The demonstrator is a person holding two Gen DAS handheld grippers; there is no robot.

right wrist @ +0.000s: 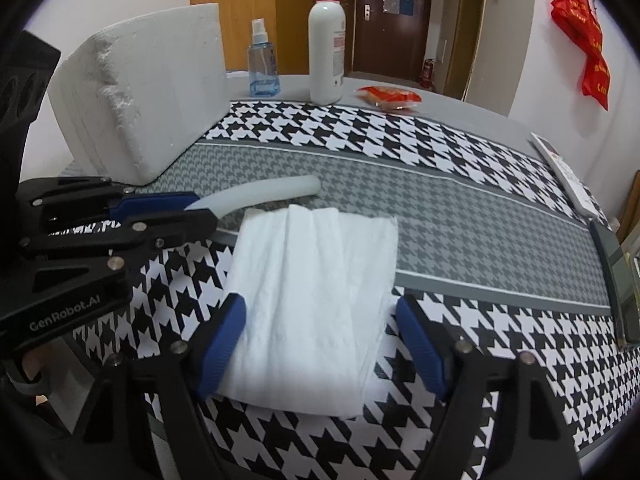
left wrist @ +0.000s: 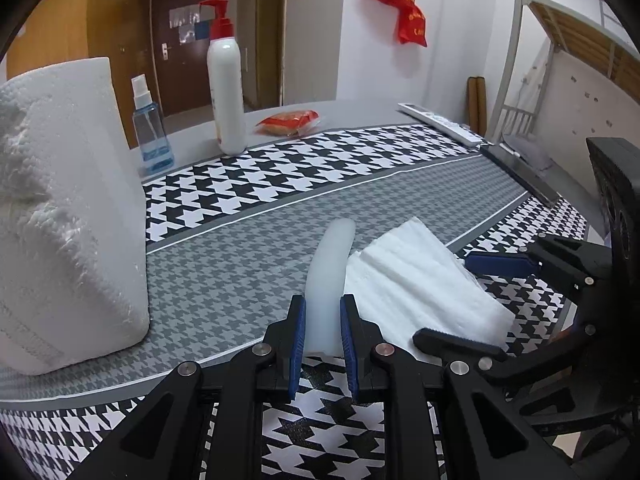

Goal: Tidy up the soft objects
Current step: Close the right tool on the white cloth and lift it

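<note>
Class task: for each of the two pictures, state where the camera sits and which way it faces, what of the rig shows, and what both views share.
Left wrist: sits on the left claw, faces forward and down over the table; own fingers clamp a white tube; right claw enters at right.
Right wrist: sits on the right claw, faces forward and down at the tissue between its open fingers; left claw at left.
Shared: tube, tissue, foam block, pump bottle.

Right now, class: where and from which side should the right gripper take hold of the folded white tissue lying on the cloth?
Probably at the near short edge of the folded white tissue, coming from the camera's side, angled down. It lies flat and limp with its long sides running away, so the right gripper, whose open jaws already straddle that end, can pinch across its width. The far end lies near the translucent strip.
</note>
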